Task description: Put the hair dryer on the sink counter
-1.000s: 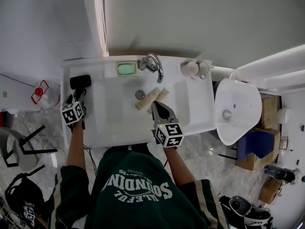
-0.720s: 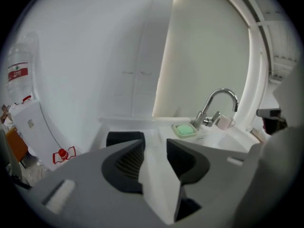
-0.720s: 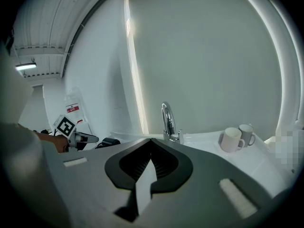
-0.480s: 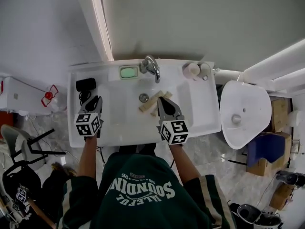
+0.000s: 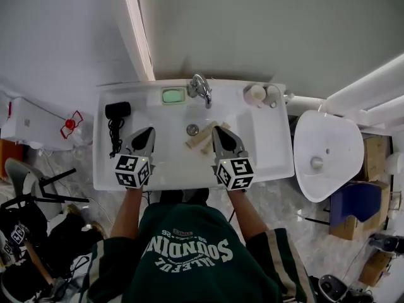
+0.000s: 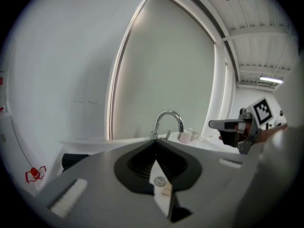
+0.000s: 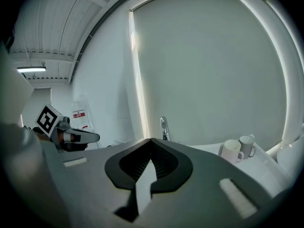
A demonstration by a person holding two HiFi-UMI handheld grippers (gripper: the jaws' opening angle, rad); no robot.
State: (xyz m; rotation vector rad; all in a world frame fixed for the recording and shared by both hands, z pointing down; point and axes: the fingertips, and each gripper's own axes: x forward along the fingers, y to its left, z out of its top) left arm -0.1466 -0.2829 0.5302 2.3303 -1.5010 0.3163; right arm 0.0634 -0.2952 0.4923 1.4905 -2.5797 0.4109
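The white sink counter (image 5: 265,156) runs under and ahead of both pairs of jaws, and its basin (image 5: 173,160) lies between them. The black hair dryer (image 5: 117,110) lies on the counter, ahead and to the left of the left gripper (image 5: 149,131) and clear of its jaws. Its dark cord (image 5: 115,131) lies just left of those jaws. The left gripper's jaws are closed tip to tip with nothing between them. The right gripper (image 5: 217,130) is the same, its jaws pressed together and empty over the basin's right side. The faucet (image 5: 201,88) stands ahead of the gap between the two grippers. Two mugs (image 5: 255,93) sit ahead and to the right of the right jaws. A green soap dish (image 5: 172,95) sits ahead of the left jaws, beside the faucet. What look like two beige rolls (image 5: 201,137) lie in the basin just left of the right jaws.
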